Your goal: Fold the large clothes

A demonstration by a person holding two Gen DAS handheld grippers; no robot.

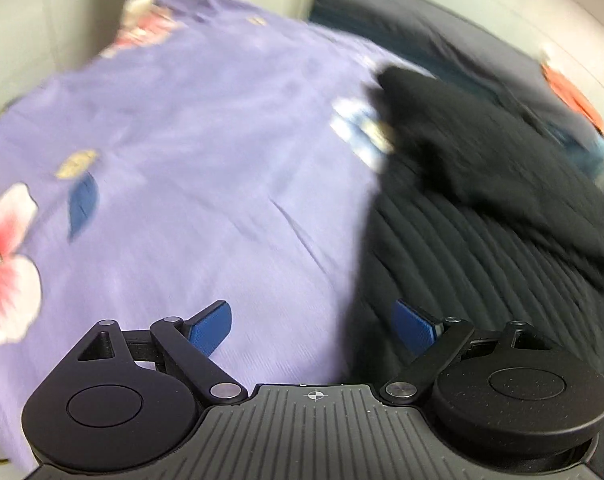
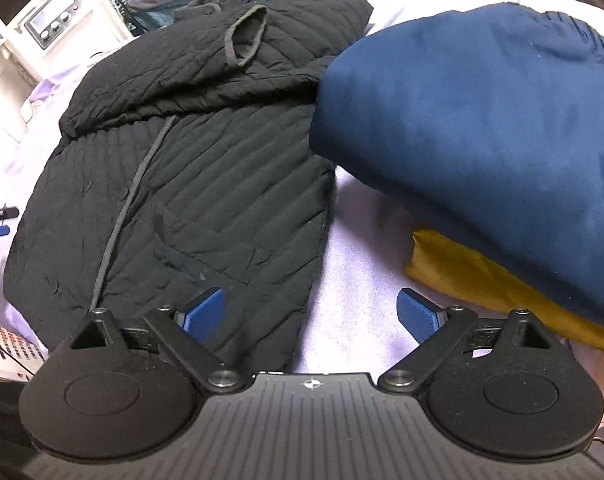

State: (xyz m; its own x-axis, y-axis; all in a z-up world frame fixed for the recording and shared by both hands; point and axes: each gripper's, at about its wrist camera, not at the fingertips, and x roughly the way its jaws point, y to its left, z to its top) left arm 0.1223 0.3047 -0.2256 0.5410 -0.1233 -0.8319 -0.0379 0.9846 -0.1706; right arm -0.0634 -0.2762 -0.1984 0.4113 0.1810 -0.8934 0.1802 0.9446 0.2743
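Observation:
A black quilted jacket lies spread on a lilac bedsheet, one sleeve folded across its upper part. My right gripper hangs over the jacket's lower right corner. It is open: one pad is above the hem, the other above bare sheet, and nothing is pinched. In the blurred left wrist view, my left gripper is open over the jacket's edge where it meets the flowered sheet. Nothing sits between its pads.
A folded navy garment rests on a mustard one right of the jacket. A white appliance with knobs stands at the back left. Grey and blue bedding is heaped beyond the jacket.

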